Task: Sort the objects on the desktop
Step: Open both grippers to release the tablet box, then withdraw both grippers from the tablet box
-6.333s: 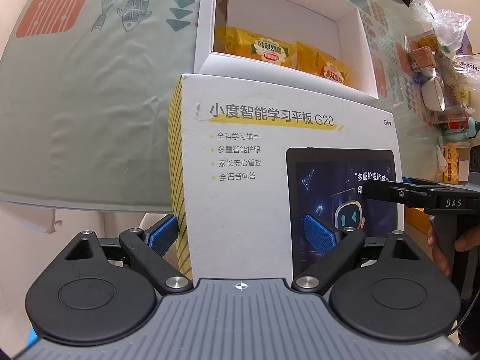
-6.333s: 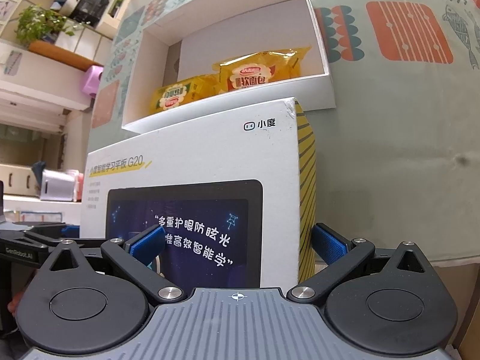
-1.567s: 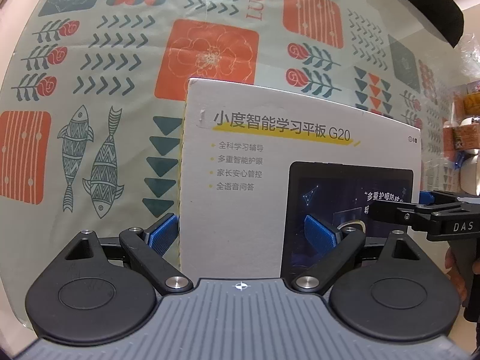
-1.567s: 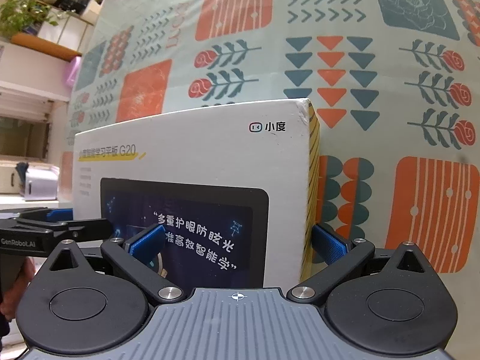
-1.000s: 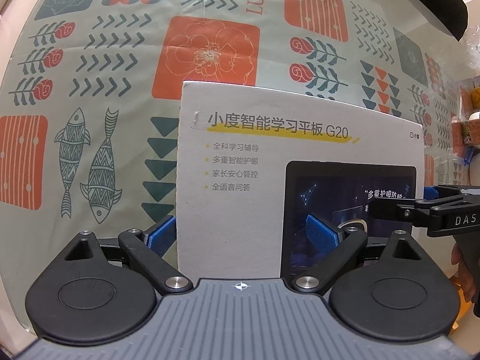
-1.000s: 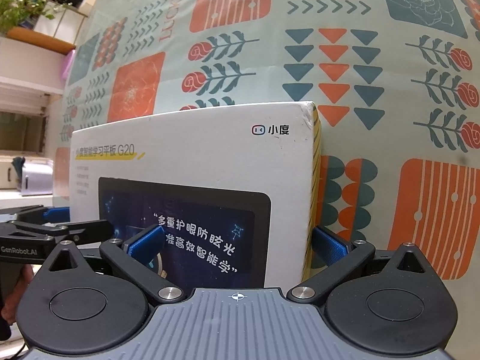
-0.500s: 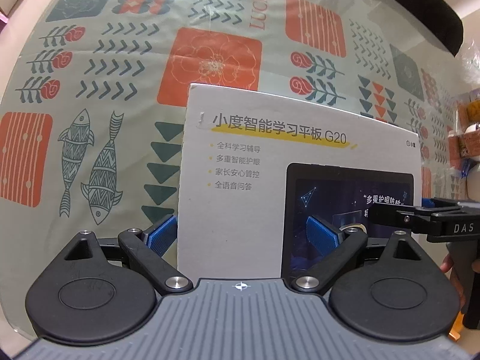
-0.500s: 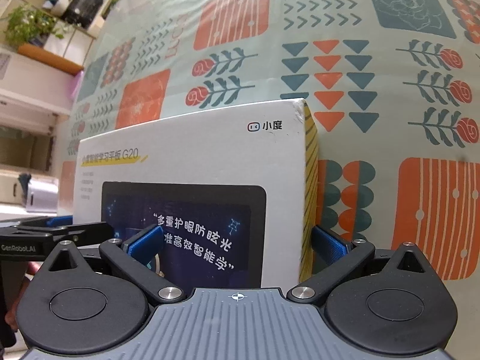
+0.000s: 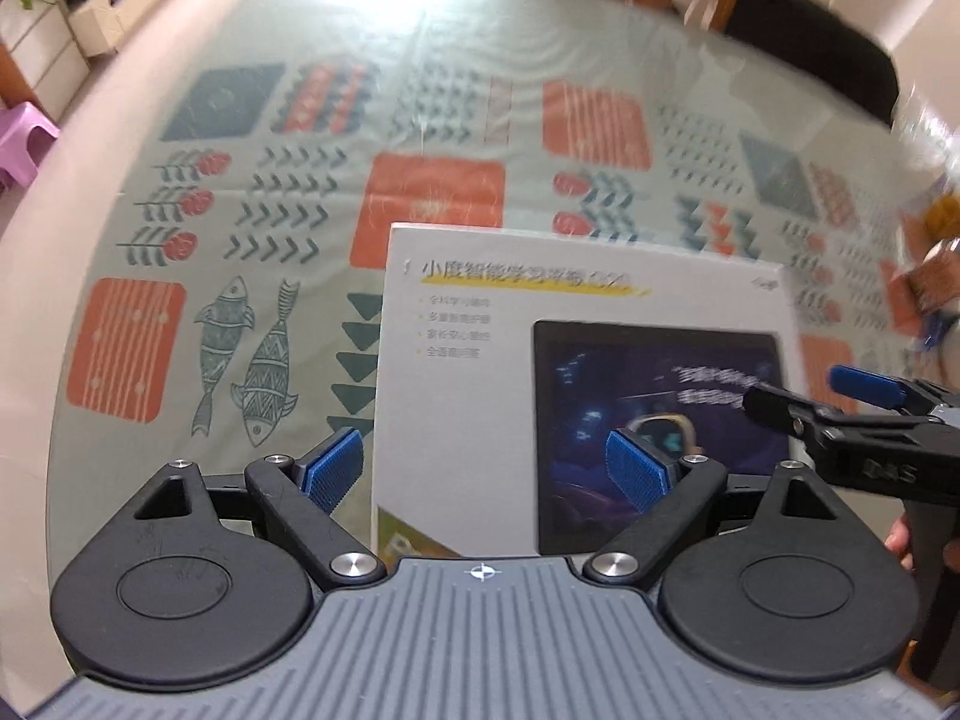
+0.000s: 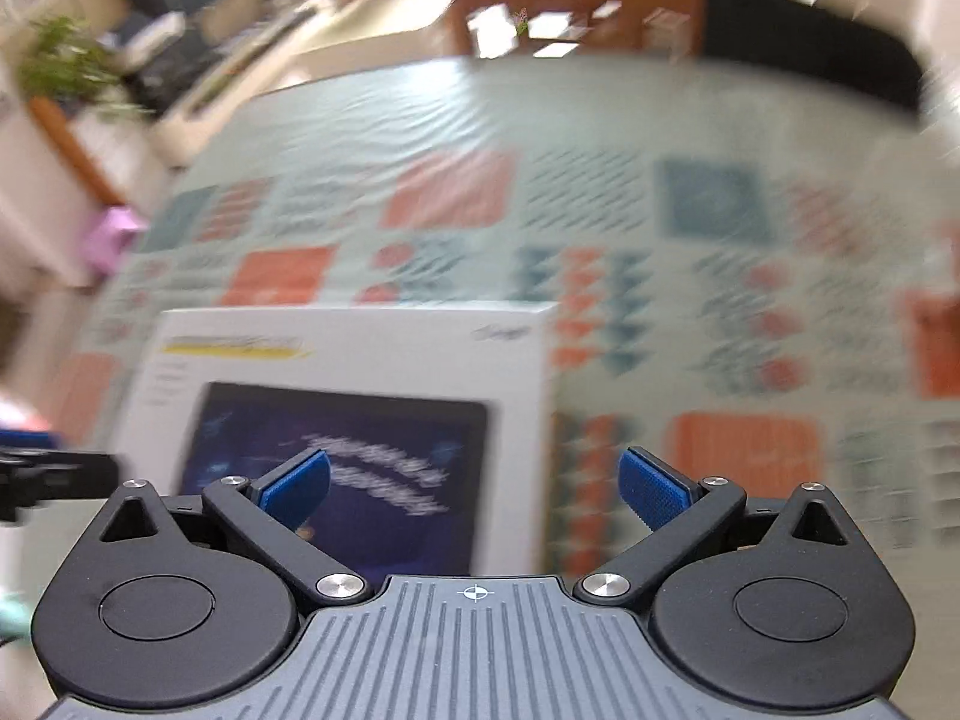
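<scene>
A flat white tablet box lid with yellow-striped sides and a dark tablet picture lies on the patterned tablecloth. My left gripper is open, its blue pads either side of the lid's left corner and clear of it. My right gripper is open too, its pads standing off the lid at its right corner. The right gripper also shows at the right in the left wrist view. Both views are motion-blurred.
The tablecloth with fish, flower and triangle prints covers the table. Snack packets lie at the far right edge. Wooden chairs stand beyond the far edge. A purple stool is on the floor at left.
Both grippers have let go of the lid and pulled back and up from it. The lid now rests on the cloth. The views have tilted up toward the room.
</scene>
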Available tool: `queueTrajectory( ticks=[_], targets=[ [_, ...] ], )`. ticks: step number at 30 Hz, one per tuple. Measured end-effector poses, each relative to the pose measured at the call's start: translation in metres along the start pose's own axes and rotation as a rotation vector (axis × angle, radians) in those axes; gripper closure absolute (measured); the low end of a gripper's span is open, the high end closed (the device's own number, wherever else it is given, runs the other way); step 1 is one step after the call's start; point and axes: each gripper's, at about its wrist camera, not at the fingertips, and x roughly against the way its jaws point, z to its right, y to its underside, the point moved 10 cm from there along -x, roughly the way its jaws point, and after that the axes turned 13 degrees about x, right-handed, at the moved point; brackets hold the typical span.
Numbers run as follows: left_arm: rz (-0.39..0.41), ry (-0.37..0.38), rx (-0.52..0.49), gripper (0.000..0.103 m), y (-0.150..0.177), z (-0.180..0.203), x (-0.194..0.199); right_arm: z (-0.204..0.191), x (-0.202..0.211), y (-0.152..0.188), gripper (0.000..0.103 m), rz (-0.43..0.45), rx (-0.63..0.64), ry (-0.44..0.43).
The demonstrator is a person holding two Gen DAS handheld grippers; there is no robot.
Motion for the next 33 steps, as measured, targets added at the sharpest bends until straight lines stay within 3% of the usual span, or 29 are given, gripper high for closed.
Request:
queueTrajectory(
  ticks=[6,11,18,24,33],
  targets=[
    [0.124,-0.058,-0.008,0.000,0.010,0.004,0.047,0.002,0.043,-0.001,0.000,0.070,0.014,0.107],
    [0.017,-0.065,-0.027,0.000,0.024,0.008,0.057,-0.008,0.054,0.010,0.000,-0.018,-0.022,0.149],
    [-0.090,-0.115,-0.059,0.000,0.051,0.012,0.066,-0.032,0.069,0.028,0.000,-0.160,-0.115,0.021],
    [-0.132,-0.106,-0.055,0.000,0.071,0.009,0.080,-0.045,0.087,0.041,0.000,-0.256,-0.189,0.002],
    [-0.017,-0.129,-0.120,0.000,0.056,0.014,0.133,-0.061,0.130,0.043,0.000,-0.277,-0.135,0.027]
  ],
)
